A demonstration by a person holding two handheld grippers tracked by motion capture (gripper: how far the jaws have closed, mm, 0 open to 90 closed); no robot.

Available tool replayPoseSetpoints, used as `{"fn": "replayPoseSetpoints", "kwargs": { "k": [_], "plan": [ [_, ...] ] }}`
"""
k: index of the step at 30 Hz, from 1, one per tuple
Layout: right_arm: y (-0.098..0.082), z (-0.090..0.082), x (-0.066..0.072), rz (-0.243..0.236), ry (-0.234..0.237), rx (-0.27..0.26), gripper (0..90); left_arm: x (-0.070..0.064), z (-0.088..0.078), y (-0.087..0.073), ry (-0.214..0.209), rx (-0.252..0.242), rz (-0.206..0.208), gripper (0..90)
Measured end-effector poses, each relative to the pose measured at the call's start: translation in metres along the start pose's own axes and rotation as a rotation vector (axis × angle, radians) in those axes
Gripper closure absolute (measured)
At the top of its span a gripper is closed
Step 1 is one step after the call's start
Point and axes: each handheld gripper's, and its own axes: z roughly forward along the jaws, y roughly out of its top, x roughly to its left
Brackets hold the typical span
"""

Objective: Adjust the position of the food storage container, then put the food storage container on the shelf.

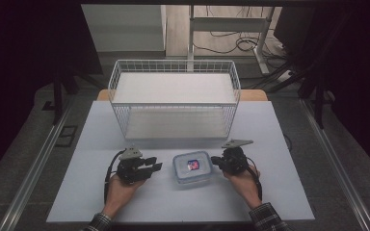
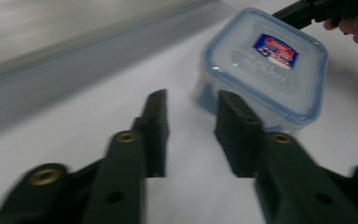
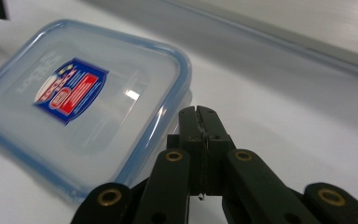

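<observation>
1. Container (image 1: pixel 192 167) with its blue-rimmed lid sits on the table (image 1: pixel 101 192), near the wire basket (image 1: pixel 174 96), between both grippers.
2. Left gripper (image 2: pixel 191 119), jaws spread, should probably square up to the container's wall.
3. Right gripper (image 3: pixel 198 114), jaws pressed together and empty, likely steadies the opposite edge.

Label print on the container lid (image 1: pixel 192 165) too small to read in high view, blurred in both gripper views. Container's near corner cut by the right gripper view's bottom edge. Contents indiscernible through frosted lid.
</observation>
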Motion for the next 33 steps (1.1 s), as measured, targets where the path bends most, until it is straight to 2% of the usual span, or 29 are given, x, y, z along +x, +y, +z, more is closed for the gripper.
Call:
{"fn": "replayPoseSetpoints", "kwargs": {
  "k": [4,10,14,16,17,20,23,25,27,32,33],
  "plan": [
    [0.0,0.002,0.017,-0.03,0.029,0.006,89.3,-0.002,-0.002,-0.003,-0.024,0.025,-0.016,76.3],
    [-0.001,0.003,0.038,-0.056,0.081,0.015,89.3,0.0,-0.005,-0.007,0.023,0.061,-0.003,77.6],
    [-0.004,0.002,0.041,-0.078,0.086,0.02,89.2,0.004,-0.009,-0.008,0.044,0.055,-0.001,76.7],
    [-0.004,-0.003,0.037,-0.078,0.067,0.001,87.7,0.006,-0.012,-0.009,0.046,0.044,-0.014,71.5],
    [-0.004,-0.006,0.035,-0.078,0.06,-0.008,83.7,0.007,-0.014,-0.009,0.048,0.037,-0.019,67.7],
    [-0.007,-0.009,0.03,-0.061,0.047,-0.032,62.8,0.009,-0.018,-0.01,0.057,0.017,-0.037,51.3],
    [-0.008,-0.009,0.026,-0.047,0.061,-0.032,45.8,0.012,-0.021,-0.01,0.062,0.002,-0.053,35.3],
    [-0.007,-0.009,0.025,-0.041,0.078,-0.025,42.8,0.013,-0.022,-0.01,0.054,-0.003,-0.066,29.0],
    [-0.006,-0.008,0.026,-0.036,0.086,-0.024,40.3,0.013,-0.024,-0.008,0.043,-0.011,-0.074,27.5],
    [0.003,-0.007,0.037,-0.065,0.129,-0.039,34.8,0.005,-0.018,0.001,-0.01,-0.021,-0.075,21.2],
    [0.003,-0.007,0.037,-0.065,0.129,-0.039,34.8,0.005,-0.018,0.001,-0.01,-0.021,-0.075,19.3]
  ]
}}
